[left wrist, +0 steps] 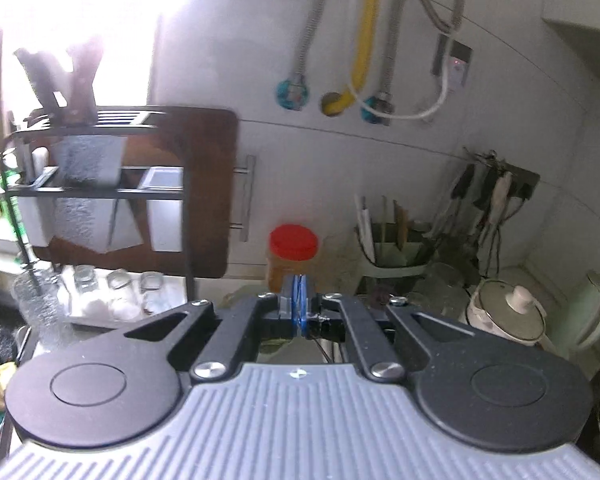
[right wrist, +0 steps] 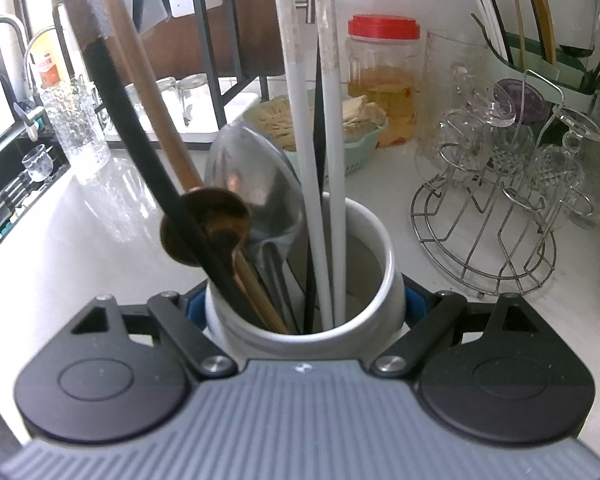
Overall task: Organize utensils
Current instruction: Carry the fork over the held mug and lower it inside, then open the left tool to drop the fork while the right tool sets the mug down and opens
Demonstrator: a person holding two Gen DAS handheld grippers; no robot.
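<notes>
In the right wrist view a white utensil holder stands on the white counter, close in front of the camera. My right gripper is shut on it, with a blue pad against each side. In the holder stand a large silver spoon, a copper spoon, a black-handled utensil and two long white handles. My left gripper hangs in the air above the counter, its blue pads pressed together with nothing seen between them.
A red-lidded jar and a green basket stand behind the holder. A wire rack of upturned glasses is to the right, with a green chopstick drainer behind it. The sink lies at the left. A dish rack and a lidded pot show in the left wrist view.
</notes>
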